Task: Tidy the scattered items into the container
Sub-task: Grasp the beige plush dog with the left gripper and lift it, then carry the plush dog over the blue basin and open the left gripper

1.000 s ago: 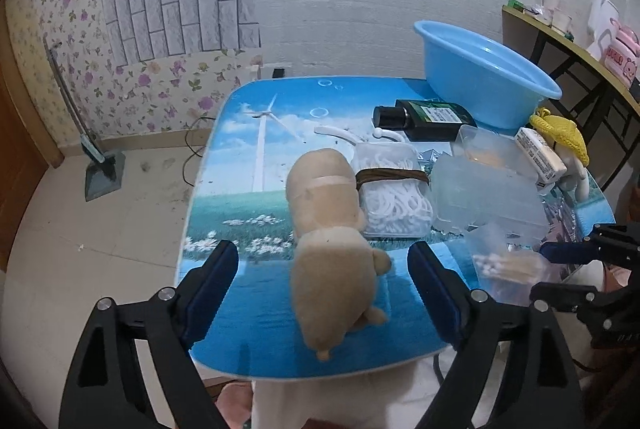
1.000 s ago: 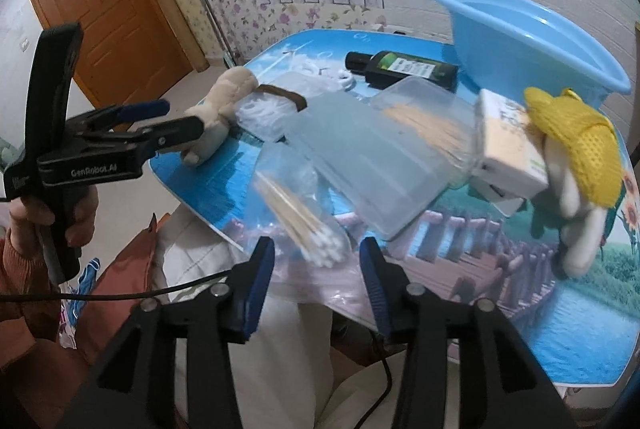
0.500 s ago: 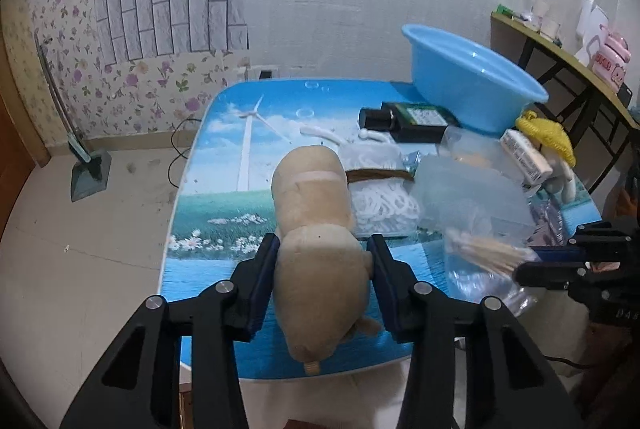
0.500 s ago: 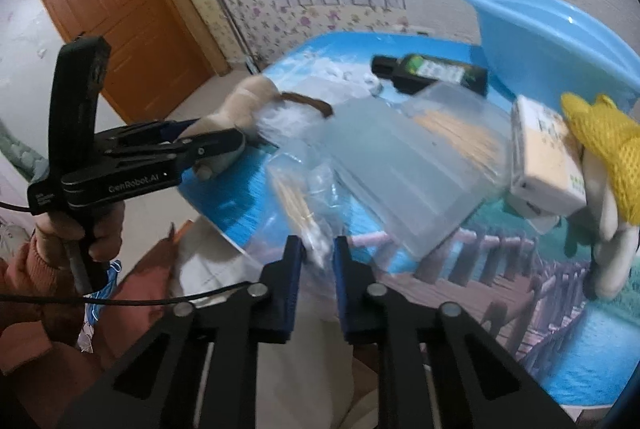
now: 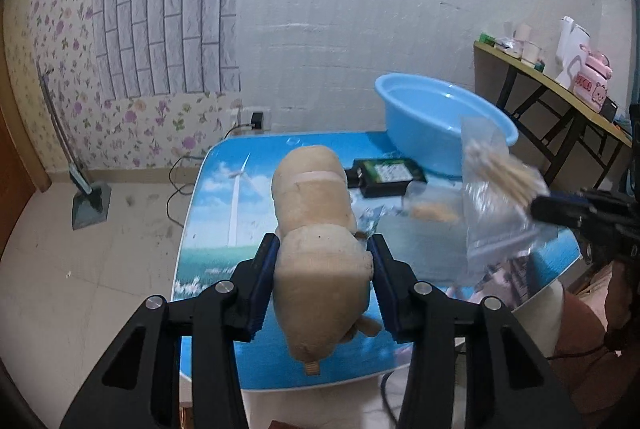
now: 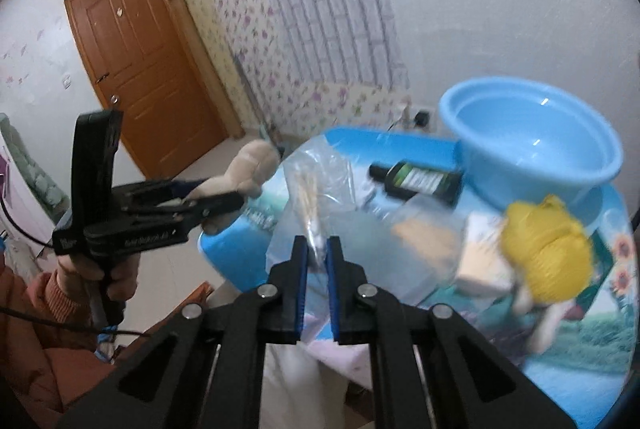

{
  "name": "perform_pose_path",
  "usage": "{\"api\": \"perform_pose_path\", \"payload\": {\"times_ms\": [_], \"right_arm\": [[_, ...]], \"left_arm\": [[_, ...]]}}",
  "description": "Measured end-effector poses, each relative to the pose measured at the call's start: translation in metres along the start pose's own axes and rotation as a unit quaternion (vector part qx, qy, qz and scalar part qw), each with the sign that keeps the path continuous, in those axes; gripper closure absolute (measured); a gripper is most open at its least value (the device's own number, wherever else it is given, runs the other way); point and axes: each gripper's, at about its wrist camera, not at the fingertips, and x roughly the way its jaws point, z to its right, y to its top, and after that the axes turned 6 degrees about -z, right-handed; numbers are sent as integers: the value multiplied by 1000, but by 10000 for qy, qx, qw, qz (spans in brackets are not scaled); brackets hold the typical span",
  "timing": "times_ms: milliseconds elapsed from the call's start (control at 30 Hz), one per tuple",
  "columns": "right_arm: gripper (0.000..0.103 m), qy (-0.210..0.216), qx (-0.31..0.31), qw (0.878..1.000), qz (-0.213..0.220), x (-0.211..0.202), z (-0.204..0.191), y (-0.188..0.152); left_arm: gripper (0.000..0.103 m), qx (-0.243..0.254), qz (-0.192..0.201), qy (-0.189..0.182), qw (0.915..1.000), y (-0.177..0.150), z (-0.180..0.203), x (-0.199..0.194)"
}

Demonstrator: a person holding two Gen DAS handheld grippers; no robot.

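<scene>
Both grippers now clamped and lifted

Left gripper grips the plush toy, raised off the desk; right gripper pinches the cotton-swab bag, lifted.

A: Is there any text that can be read here?

B: Almost none. The left gripper carries a small white print on its black side, but it is too blurred to read.

A: And the dark bottle on the surface?

B: It has a green and white label, but the letters are too small. The pink box on the side shelf shows some marks, also not readable.
</scene>
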Motion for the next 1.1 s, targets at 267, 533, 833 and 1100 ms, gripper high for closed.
{"api": "perform_pose_path", "payload": {"times_ms": [267,533,833,1100], "right_arm": [[94,-592,335,9966,460,-31,42,14],[94,-1100,655,9893,705,-43,83,27],[94,-1519,824,9818,791,-38,120,35],[94,-1443,1002,9817,738,-20,153,50]], "left_arm": [[58,111,164,-242,9995,30,33,3],[58,292,208,-494,9981,65,77,25],[58,632,175,-655,9957,110,120,61],[57,810,49,-626,9947,138,141,96]]}}
